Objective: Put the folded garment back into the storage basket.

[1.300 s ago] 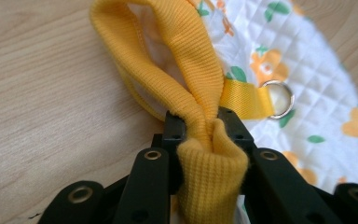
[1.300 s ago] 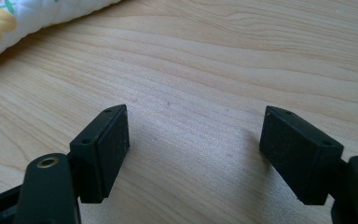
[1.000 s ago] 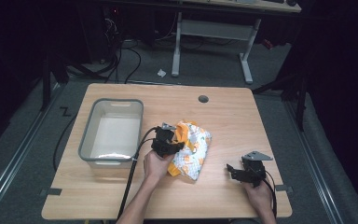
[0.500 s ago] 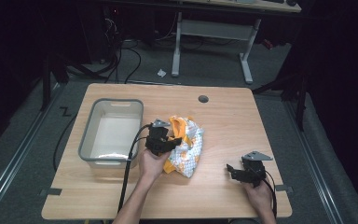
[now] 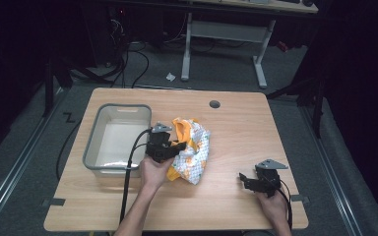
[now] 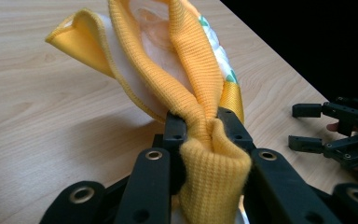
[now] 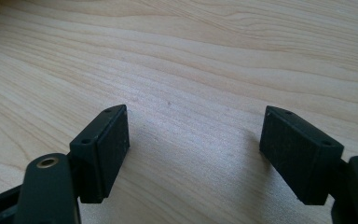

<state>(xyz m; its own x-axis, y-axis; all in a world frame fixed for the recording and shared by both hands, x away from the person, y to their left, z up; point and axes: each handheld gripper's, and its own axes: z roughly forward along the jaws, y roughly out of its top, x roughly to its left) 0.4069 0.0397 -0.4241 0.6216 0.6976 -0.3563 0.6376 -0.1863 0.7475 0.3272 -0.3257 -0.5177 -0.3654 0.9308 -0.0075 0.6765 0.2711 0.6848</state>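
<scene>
Dim room, grey floor (image 5: 226,73), white-legged desk (image 5: 221,37) behind (cables (image 5: 128,59), probably).

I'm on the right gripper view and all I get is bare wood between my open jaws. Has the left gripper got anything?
Observer: Yes. The left gripper is shut on the orange ribbed edge of a garment.
Operator: Where is that garment on the table?
Observer: In the high view it lies near the middle of the table, just right of a grey bin.
Operator: Anything in the bin?
Observer: It looks empty in the high view.
Operator: And my right gripper?
Observer: The right gripper sits low near the table's front right, apart from the garment.
</scene>
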